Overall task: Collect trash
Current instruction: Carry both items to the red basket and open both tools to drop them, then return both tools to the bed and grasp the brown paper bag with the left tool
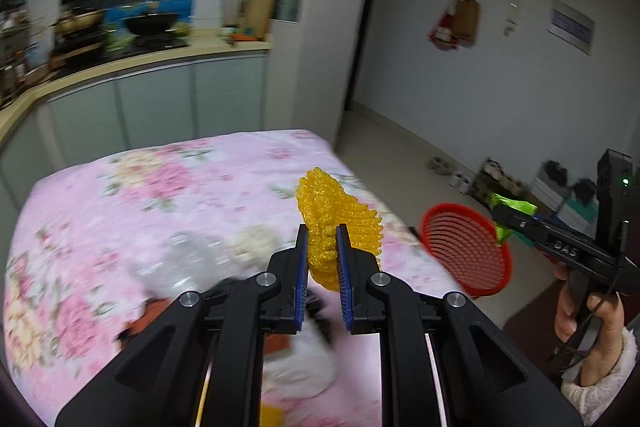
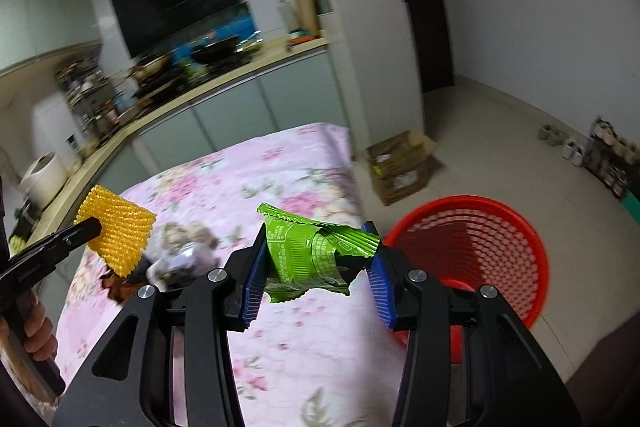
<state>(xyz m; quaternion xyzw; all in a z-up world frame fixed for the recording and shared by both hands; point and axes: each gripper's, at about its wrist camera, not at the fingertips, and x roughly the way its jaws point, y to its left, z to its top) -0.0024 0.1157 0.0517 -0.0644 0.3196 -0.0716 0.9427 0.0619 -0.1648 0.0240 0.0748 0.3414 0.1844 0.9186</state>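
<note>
The yellow foam net [image 1: 340,223] looks soft and bumpy, an open mesh of matt foam; the green wrapper [image 2: 316,251] is thin crinkled foil or plastic film, glossy, with printed text and serrated edges; the red basket [image 2: 480,251] is smooth slotted plastic with a slight sheen; the cloth [image 1: 120,211] over the tabletop is matt floral fabric; the fingers [image 1: 343,259] are matt black plastic with ribbed blue pads and shiny metal pins.
</note>
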